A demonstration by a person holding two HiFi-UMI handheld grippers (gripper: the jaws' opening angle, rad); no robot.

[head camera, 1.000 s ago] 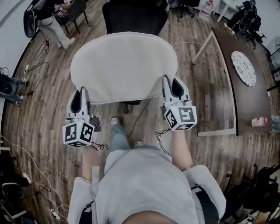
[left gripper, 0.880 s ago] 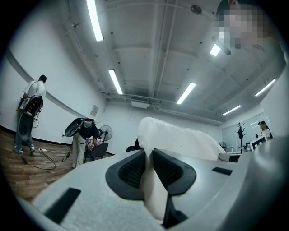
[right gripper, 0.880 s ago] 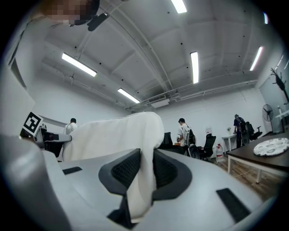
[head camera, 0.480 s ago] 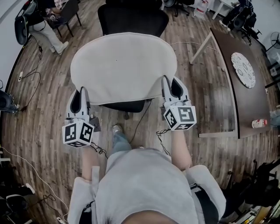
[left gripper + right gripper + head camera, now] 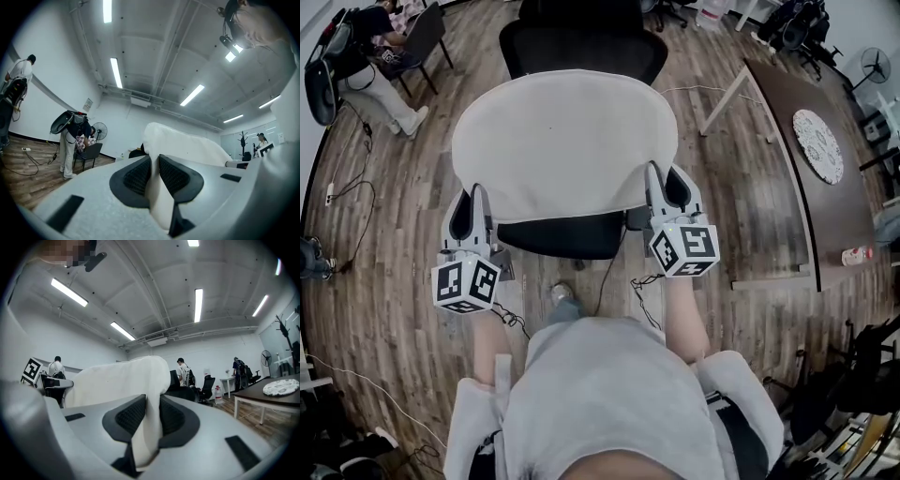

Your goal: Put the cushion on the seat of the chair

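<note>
A round cream cushion (image 5: 564, 141) hangs level between both grippers, above the black seat (image 5: 558, 234) of an office chair whose backrest (image 5: 581, 49) shows beyond it. My left gripper (image 5: 472, 204) is shut on the cushion's near left edge, my right gripper (image 5: 664, 190) on its near right edge. In the left gripper view the cream cushion (image 5: 185, 143) is pinched between the black pads (image 5: 136, 177). The right gripper view shows the same: cushion (image 5: 122, 380) clamped between the pads (image 5: 131, 416). The cushion hides most of the seat.
A dark table (image 5: 820, 178) with a patterned round plate (image 5: 818, 145) and a small bottle (image 5: 855, 255) stands at the right. A person by a chair (image 5: 366, 75) is at the far left. Cables (image 5: 356, 183) trail on the wood floor. My own legs and shoe (image 5: 561, 293) are below.
Both grippers have carried the cushion forward towards the chair; the black seat now shows under the cushion's near edge, where earlier only the chair's base and floor showed.
</note>
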